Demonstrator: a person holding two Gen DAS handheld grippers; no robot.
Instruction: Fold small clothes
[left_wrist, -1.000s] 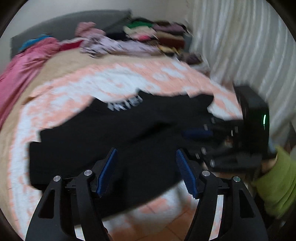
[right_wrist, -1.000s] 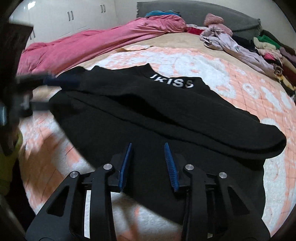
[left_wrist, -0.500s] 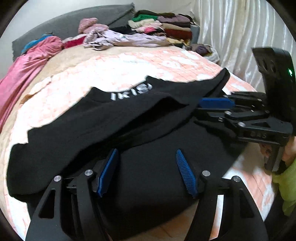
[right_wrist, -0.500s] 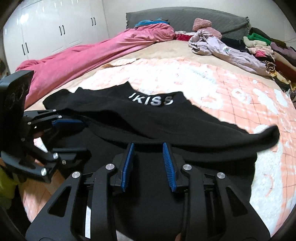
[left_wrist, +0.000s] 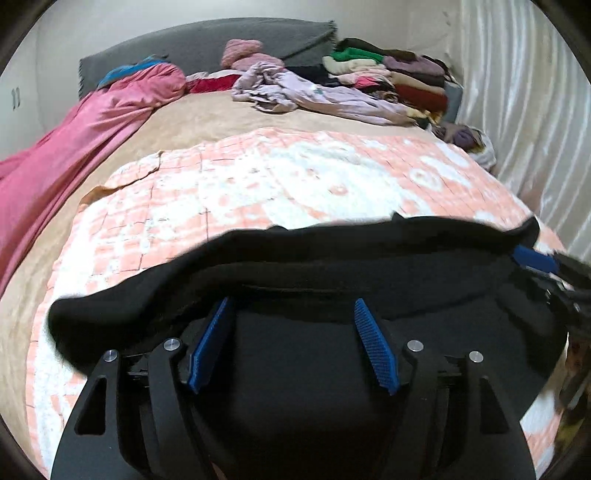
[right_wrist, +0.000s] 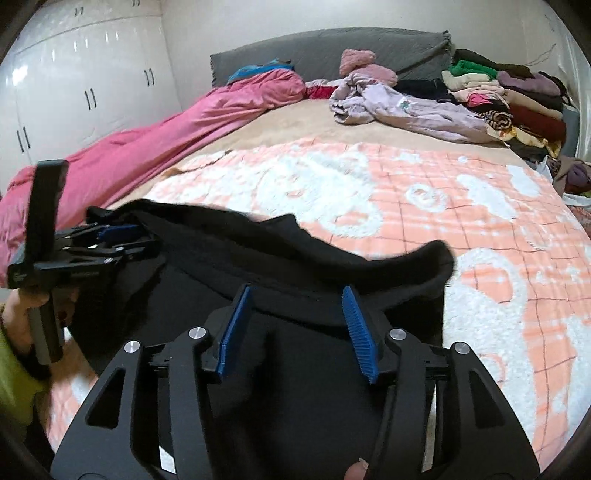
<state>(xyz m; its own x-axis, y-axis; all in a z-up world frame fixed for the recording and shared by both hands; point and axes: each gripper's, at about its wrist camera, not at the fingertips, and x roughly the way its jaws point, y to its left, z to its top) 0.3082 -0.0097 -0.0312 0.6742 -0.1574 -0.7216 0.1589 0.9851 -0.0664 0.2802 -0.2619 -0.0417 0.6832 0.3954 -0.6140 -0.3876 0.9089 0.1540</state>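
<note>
A black garment (left_wrist: 332, 266) lies folded on the peach-and-white blanket (left_wrist: 295, 192), its thick far fold just past my fingertips. My left gripper (left_wrist: 291, 306) hovers low over it, jaws opening, with cloth under and between the blue pads (left_wrist: 210, 343) but not pinched. The right gripper (right_wrist: 296, 291) is also opening over the black garment (right_wrist: 369, 269), whose fold edge runs between its fingertips without being pressed. Each gripper shows in the other's view: the left gripper (right_wrist: 114, 236) at the garment's left end, the right gripper (left_wrist: 535, 258) at its right end.
A pink duvet (right_wrist: 155, 147) runs along the bed's left side. A lilac heap of clothes (right_wrist: 410, 103) and a stack of folded clothes (right_wrist: 509, 96) sit by the grey headboard (right_wrist: 314, 48). White wardrobes (right_wrist: 81, 81) stand left, a curtain (left_wrist: 524, 103) right.
Both grippers have come forward and lower over the garment. Its white lettering is no longer visible and the far edge is now a thick fold at my fingertips. The right jaws have widened.
</note>
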